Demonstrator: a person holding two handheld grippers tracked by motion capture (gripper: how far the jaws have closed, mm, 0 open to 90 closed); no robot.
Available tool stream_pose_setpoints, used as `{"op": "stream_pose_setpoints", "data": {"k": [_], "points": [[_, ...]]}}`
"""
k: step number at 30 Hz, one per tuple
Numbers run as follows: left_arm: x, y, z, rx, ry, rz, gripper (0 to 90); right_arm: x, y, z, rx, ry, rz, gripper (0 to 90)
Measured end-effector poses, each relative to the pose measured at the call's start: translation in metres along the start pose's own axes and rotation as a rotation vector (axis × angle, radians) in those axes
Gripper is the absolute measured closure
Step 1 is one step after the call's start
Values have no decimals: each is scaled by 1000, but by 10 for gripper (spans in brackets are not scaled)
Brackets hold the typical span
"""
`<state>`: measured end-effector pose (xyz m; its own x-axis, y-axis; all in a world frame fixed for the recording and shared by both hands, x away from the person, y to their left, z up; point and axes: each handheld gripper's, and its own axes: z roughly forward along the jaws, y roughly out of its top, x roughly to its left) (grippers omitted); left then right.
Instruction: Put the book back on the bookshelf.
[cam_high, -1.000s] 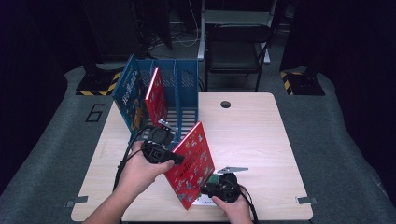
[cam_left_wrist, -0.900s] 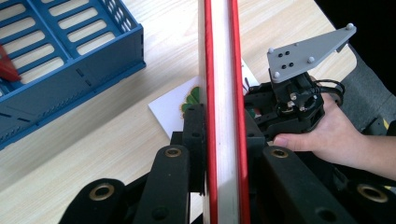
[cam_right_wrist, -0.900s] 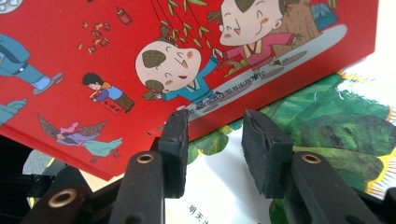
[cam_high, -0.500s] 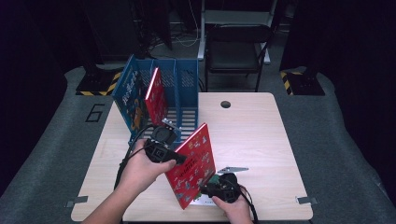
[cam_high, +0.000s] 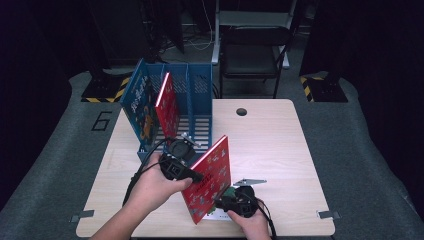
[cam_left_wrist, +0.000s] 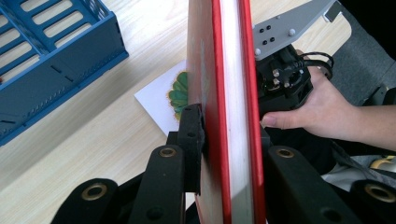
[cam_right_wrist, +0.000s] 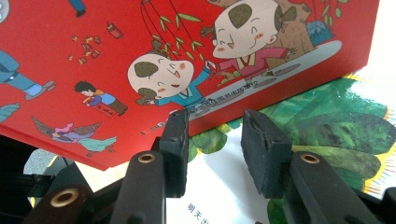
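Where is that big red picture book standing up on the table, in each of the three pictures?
High view: the red book stands tilted at the table's near edge, between the two hands.
Left gripper view: seen edge-on, upright at centre, between the black jaws.
Right gripper view: its red illustrated cover spans the top.
Shared landmark: the white book with green leaves lying under it, also at.

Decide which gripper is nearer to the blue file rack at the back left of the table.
Left. The left gripper sits just in front of the blue file rack, its fingers clamping the red book; the right gripper is at the table's near edge, beyond the book.
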<state>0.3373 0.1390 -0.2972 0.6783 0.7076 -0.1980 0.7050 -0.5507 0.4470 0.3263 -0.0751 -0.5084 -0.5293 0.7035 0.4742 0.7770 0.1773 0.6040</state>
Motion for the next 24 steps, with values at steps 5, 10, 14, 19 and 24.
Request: {"op": "stream_pose_setpoints", "data": {"k": [5, 10, 14, 19, 24], "points": [[-3, -1, 1, 10, 17, 5, 756, 0, 0, 0, -1, -1, -2, 620], [-6, -1, 3, 17, 27, 15, 758, 0, 0, 0, -3, -3, -6, 621], [-7, -2, 5, 18, 33, 15, 758, 0, 0, 0, 3, -2, 2, 621], [-6, -3, 9, 31, 33, 14, 759, 0, 0, 0, 2, -1, 0, 621], [-6, -2, 11, 44, 38, 14, 759, 0, 0, 0, 4, -2, 0, 621]]}}
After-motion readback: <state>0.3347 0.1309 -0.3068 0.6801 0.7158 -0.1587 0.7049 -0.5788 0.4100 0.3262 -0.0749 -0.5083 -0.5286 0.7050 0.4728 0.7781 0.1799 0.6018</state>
